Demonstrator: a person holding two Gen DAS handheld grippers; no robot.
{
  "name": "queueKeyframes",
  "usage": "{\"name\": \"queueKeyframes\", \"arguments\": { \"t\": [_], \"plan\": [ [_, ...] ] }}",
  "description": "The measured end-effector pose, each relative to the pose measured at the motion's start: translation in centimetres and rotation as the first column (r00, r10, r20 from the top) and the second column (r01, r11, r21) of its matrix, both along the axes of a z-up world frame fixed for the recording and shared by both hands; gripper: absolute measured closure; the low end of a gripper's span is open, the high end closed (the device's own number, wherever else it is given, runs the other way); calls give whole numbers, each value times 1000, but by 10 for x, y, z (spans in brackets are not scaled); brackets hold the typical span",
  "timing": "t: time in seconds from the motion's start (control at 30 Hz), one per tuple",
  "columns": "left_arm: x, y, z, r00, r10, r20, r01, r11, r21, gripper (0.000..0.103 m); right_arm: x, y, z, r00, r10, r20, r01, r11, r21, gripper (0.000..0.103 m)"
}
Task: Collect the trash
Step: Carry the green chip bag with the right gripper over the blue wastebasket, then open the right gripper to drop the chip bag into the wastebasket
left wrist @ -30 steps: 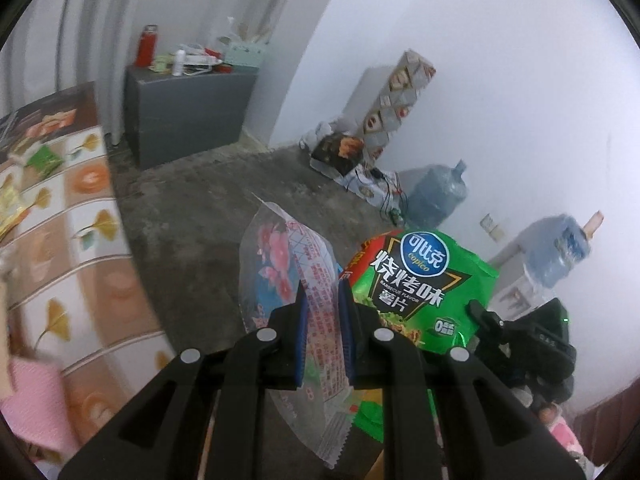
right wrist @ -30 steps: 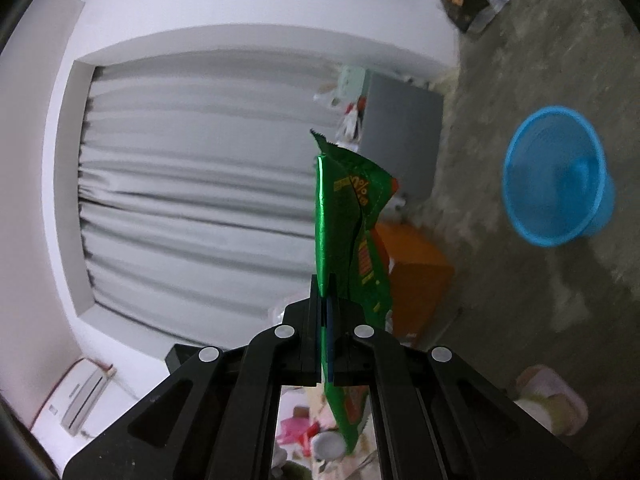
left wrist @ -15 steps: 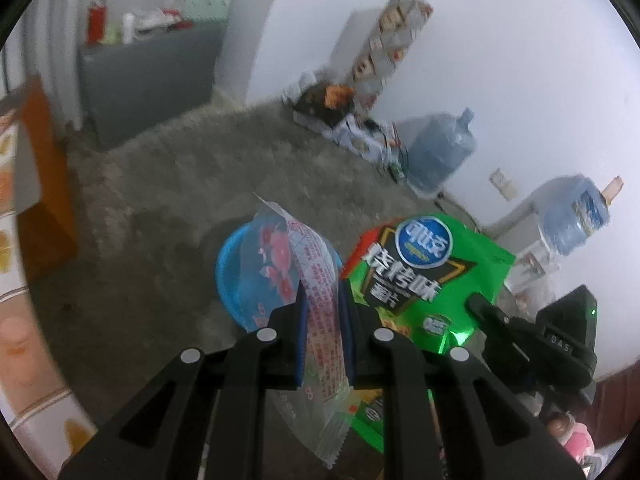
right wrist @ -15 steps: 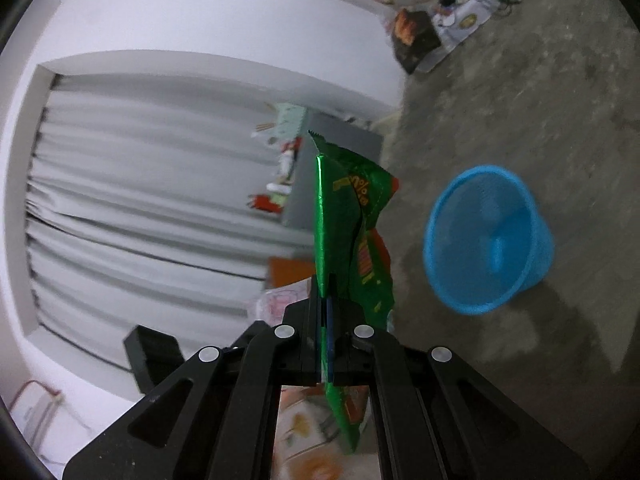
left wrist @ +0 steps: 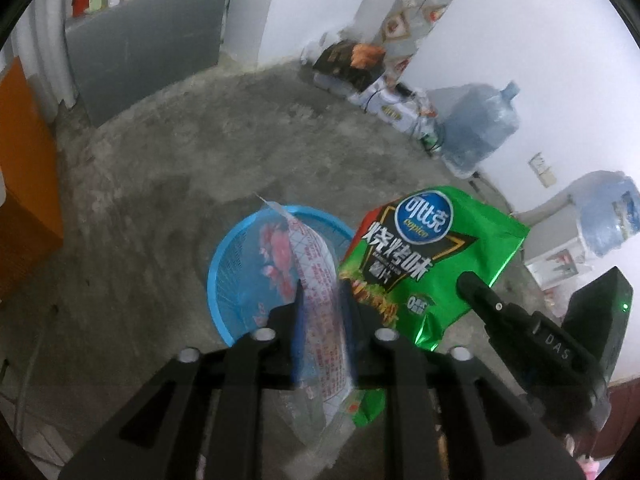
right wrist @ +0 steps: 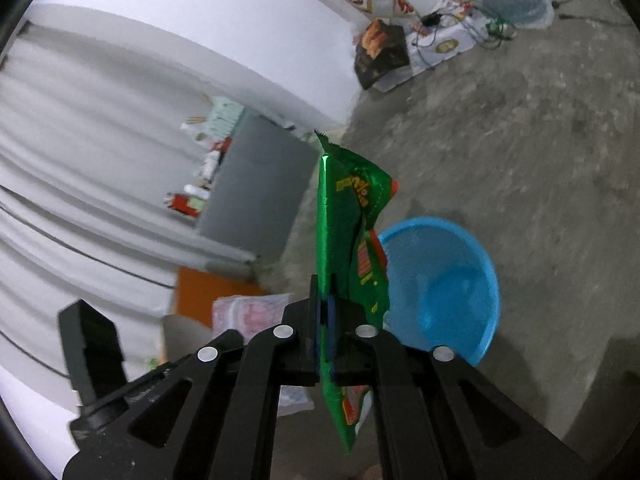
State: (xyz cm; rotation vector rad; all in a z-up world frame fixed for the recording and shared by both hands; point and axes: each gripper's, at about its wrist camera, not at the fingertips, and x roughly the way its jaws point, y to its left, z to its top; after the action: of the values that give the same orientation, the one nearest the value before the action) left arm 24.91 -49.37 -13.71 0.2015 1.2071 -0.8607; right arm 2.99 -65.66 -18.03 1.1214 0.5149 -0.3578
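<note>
A clear wrapper with pink print [left wrist: 316, 264] stands between the fingers of my left gripper [left wrist: 323, 300], right over the blue mesh basket [left wrist: 236, 264] on the floor. The left jaws are opening and no longer pinch it. Beside it on the right hangs a green chip bag [left wrist: 420, 256], in my right gripper, whose black body [left wrist: 520, 320] enters from the lower right. In the right wrist view the green bag [right wrist: 344, 216] rises edge-on from my right gripper [right wrist: 328, 300]. Those jaws are opening too, with a narrow gap beside the bag. The basket [right wrist: 440, 292] lies just right of it.
Bare concrete floor surrounds the basket. A grey cabinet [left wrist: 140, 40] with bottles on top stands at the back left, and an orange table side [left wrist: 24, 180] at the left edge. Boxes [left wrist: 352, 60] and water jugs [left wrist: 480, 128] line the right wall.
Both grippers have come down and forward until the blue basket lies beneath them. The jaws of each, clamped before, have parted slightly around their wrappers.
</note>
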Motion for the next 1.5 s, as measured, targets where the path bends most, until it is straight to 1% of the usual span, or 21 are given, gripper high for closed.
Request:
{"name": "queueKeyframes", "arguments": {
  "t": [0.03,0.07,0.1,0.13,0.17,0.27,0.43,0.63,0.87,0.97,1.0,1.07,1.1,1.17,1.23,1.27,1.33,1.37,1.4,1.43,1.5],
  "plan": [
    [4,-3,-7,1000,15,1,-15,1000,24,52,3,-2,-8,1000,2,-26,-2,1000,-16,68],
    [7,-3,-14,999,46,17,-47,998,43,46,9,-4,-23,997,6,-71,-8,1000,-23,61],
    [9,-5,-17,998,63,24,-64,997,47,46,8,-5,-31,995,4,-102,-5,1000,-15,57],
    [10,-3,-21,997,77,20,-78,996,48,46,7,-6,-45,989,-3,-149,4,1000,3,57],
    [11,1,-24,996,90,2,-90,995,46,45,5,-6,-52,986,-6,-169,9,1000,18,57],
    [14,9,-24,994,107,-35,-106,994,31,45,-20,-4,-66,987,-29,-161,38,998,56,57],
    [7,24,-2,994,110,-14,-110,994,-6,45,-51,-4,-57,987,-57,-148,67,996,61,56],
    [-8,54,38,995,98,8,-97,993,-61,45,-68,3,-36,986,-68,-153,72,997,26,56],
    [-36,123,103,994,95,60,-84,983,-163,45,-79,25,-3,988,-46,-146,35,996,-77,56],
    [-50,154,125,990,103,93,-84,979,-185,45,-79,42,18,989,-19,-149,-5,987,-158,51],
    [-57,168,133,988,114,104,-92,977,-195,44,-77,51,30,989,-4,-148,-26,980,-199,48],
    [-67,194,145,983,139,119,-111,970,-215,42,-73,62,41,988,19,-152,-58,965,-256,45],
    [-73,211,152,979,159,125,-126,964,-235,42,-68,72,53,988,44,-151,-88,949,-302,40],
    [-86,247,164,969,200,141,-156,949,-273,39,-61,85,68,987,72,-146,-121,926,-358,33],
    [-96,276,172,960,230,157,-176,938,-298,37,-53,103,88,986,119,-119,-158,894,-418,21],
    [-101,292,176,953,251,170,-191,932,-307,36,-48,115,100,983,149,-110,-183,872,-454,19],
    [-112,335,184,931,305,202,-228,915,-332,32,-44,133,115,976,191,-106,-218,839,-499,15],
    [-116,354,186,916,336,219,-251,907,-339,31,-40,146,124,967,234,-100,-251,815,-522,15],
    [-120,370,188,904,361,231,-271,899,-343,30,-37,154,129,959,264,-101,-276,802,-530,14],
    [-124,392,189,884,396,247,-301,888,-346,30,-37,162,131,953,284,-103,-294,793,-533,14],
    [-133,429,189,845,456,281,-351,868,-352,30,-29,182,140,925,366,-107,-364,764,-533,14]
  ]
}}
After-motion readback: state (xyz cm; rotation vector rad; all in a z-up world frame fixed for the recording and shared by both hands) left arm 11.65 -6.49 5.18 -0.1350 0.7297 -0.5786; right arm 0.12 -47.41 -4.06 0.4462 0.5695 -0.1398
